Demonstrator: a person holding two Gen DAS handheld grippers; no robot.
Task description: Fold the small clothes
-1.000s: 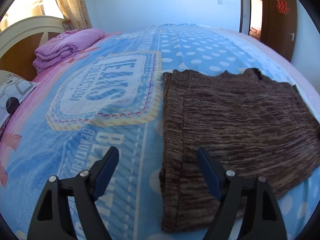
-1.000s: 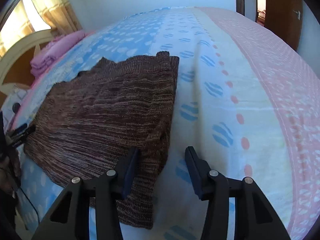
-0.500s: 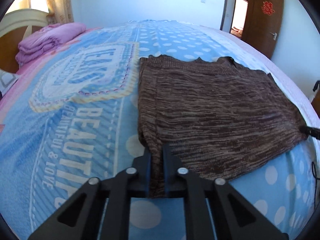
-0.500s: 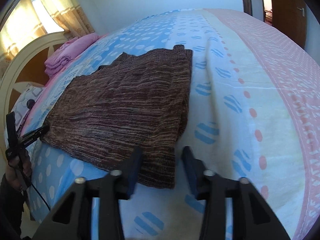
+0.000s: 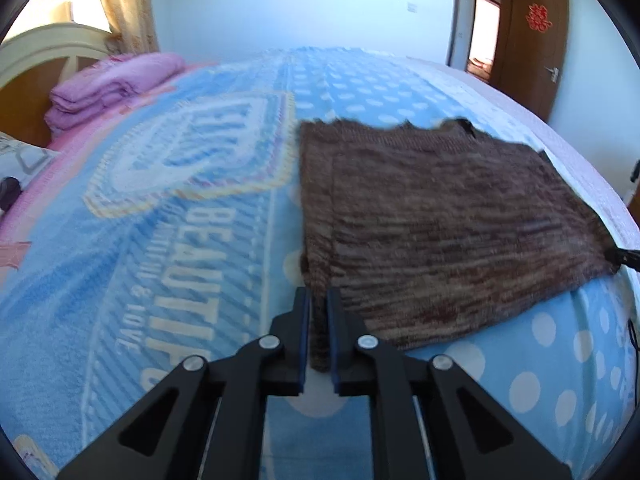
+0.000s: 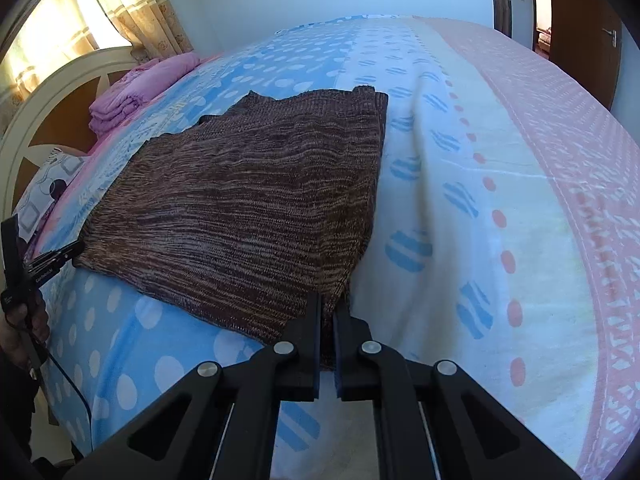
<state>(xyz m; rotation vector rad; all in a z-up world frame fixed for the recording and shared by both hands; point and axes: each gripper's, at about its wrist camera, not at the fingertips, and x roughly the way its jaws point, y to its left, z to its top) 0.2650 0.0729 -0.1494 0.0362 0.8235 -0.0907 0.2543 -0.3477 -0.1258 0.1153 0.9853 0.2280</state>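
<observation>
A brown striped knitted garment (image 5: 432,216) lies flat on the bed, and it also shows in the right wrist view (image 6: 248,208). My left gripper (image 5: 319,304) is shut on the garment's near left corner. My right gripper (image 6: 328,312) is shut on its near right corner. The left gripper's tip also shows at the far left of the right wrist view (image 6: 64,254), held by a hand. The right gripper's tip peeks in at the right edge of the left wrist view (image 5: 628,258).
The bed has a blue spotted blanket (image 5: 168,240) with printed lettering, pink and cream toward the right side (image 6: 540,184). Folded pink bedding (image 5: 112,88) and a pillow (image 6: 52,184) lie by the headboard (image 6: 44,112). A brown door (image 5: 532,36) stands behind.
Both grippers went from open to shut on the garment's near corners; the right one closed last. Both have pulled back and risen slightly.
</observation>
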